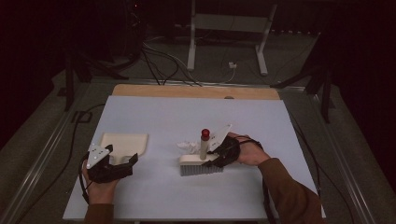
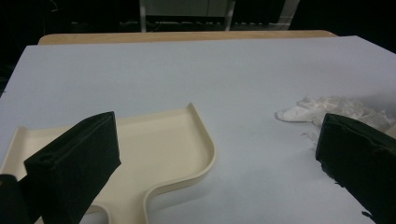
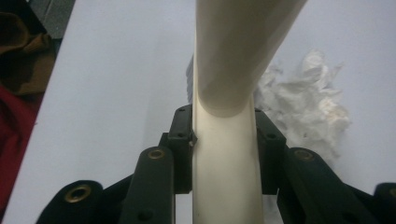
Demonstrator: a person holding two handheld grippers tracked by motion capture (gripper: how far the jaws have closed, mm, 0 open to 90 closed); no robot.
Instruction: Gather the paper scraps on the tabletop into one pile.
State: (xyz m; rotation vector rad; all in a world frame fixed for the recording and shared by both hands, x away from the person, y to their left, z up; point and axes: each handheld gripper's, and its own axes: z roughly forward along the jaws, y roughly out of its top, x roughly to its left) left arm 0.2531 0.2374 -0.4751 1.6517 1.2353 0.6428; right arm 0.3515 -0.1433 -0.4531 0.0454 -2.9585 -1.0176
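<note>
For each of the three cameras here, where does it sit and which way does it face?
High view: fixed above the person's side, facing forward and down on the table; shows both forearms, left gripper and right gripper.
Left gripper view: rides the left gripper, facing across the table past its open jaws at the dustpan.
Right gripper view: rides the right gripper, facing along jaws clamped on the brush.
Shared: the crumpled paper appears in all three views.

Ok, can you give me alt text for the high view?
The right hand-held gripper is shut on a cream brush standing bristles-down on the white table, beside crumpled paper. The left hand-held gripper sits open by a cream dustpan.
</note>
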